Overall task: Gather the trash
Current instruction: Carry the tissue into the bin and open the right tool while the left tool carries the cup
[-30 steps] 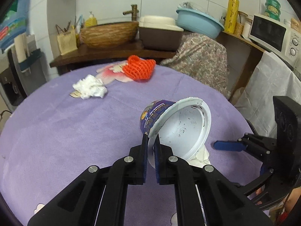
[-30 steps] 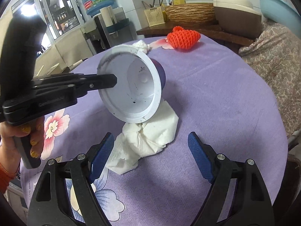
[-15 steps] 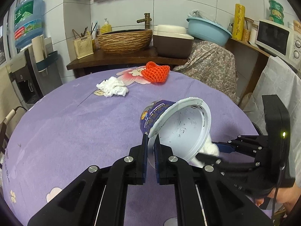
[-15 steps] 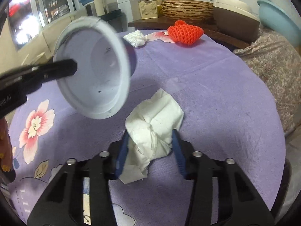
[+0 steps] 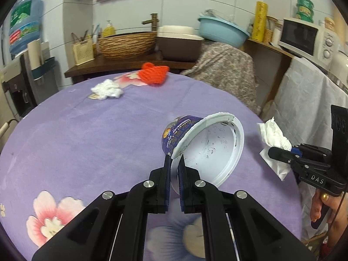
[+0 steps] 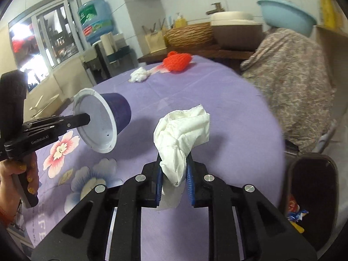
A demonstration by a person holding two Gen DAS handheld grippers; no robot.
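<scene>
My left gripper (image 5: 175, 165) is shut on the rim of an empty purple cup with a white inside (image 5: 208, 143) and holds it tilted above the purple tablecloth (image 5: 87, 134). The cup also shows in the right wrist view (image 6: 102, 121). My right gripper (image 6: 174, 171) is shut on a crumpled white tissue (image 6: 182, 134) and holds it above the table; the tissue also shows at the right of the left wrist view (image 5: 274, 139). Another white tissue wad (image 5: 106, 88) and an orange net (image 5: 154, 74) lie at the table's far side.
A dark trash bin (image 6: 313, 198) with wrappers in it stands on the floor beside the table at the right. A chair under patterned cloth (image 5: 226, 69) stands behind the table. A wooden counter (image 5: 113, 65) holds a woven basket and tubs.
My right gripper has shut on the tissue and lifted it off the table, moving right. My left gripper has raised the cup and drawn it away from the tissue.
</scene>
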